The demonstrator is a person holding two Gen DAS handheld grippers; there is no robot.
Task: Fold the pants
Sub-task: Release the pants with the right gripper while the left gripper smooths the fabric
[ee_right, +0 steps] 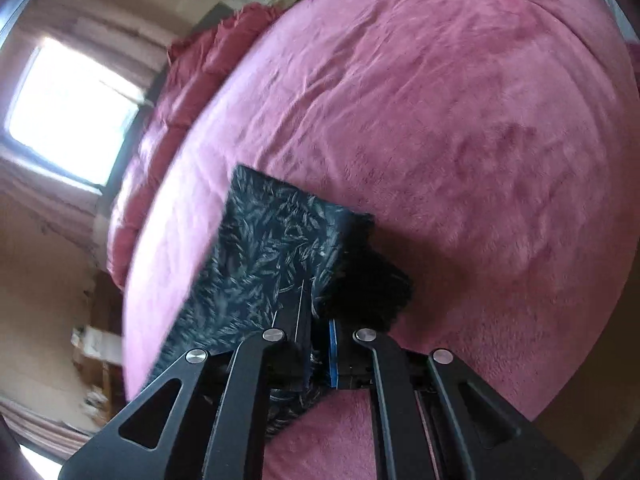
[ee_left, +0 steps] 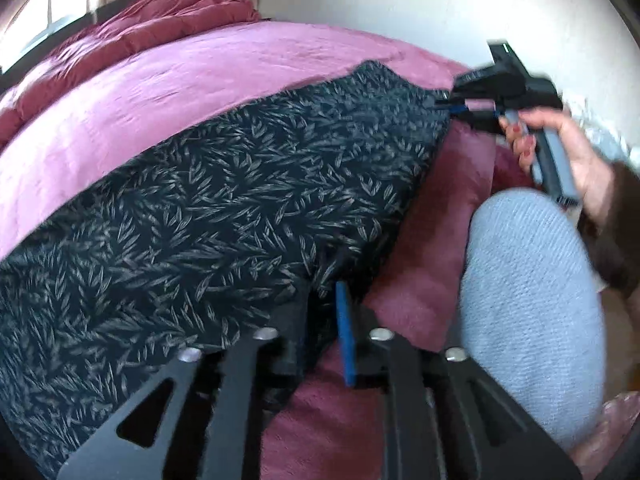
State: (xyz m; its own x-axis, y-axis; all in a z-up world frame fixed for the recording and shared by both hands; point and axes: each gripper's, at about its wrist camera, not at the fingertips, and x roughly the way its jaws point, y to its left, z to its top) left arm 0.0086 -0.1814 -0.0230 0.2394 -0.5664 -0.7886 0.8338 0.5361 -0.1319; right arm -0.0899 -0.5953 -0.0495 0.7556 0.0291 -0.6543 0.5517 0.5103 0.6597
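The pants (ee_left: pixel 208 208) are dark navy with a pale leaf print and are stretched between the two grippers above a pink bed. My left gripper (ee_left: pixel 324 308) is shut on the near edge of the pants, the blue pad (ee_left: pixel 345 332) pressed on the cloth. My right gripper (ee_left: pixel 448 106) shows in the left wrist view, held by a hand, shut on the far corner of the pants. In the right wrist view the right gripper (ee_right: pixel 320 320) pinches the pants (ee_right: pixel 272 248), which hang forward over the bed.
The pink bedspread (ee_right: pixel 440 100) covers the bed (ee_left: pixel 200 72). A red quilt (ee_left: pixel 160 12) is bunched at the far end. The person's knee in grey trousers (ee_left: pixel 528 300) is close on the right. A window (ee_right: pixel 72 108) and white wall (ee_left: pixel 400 0) stand behind.
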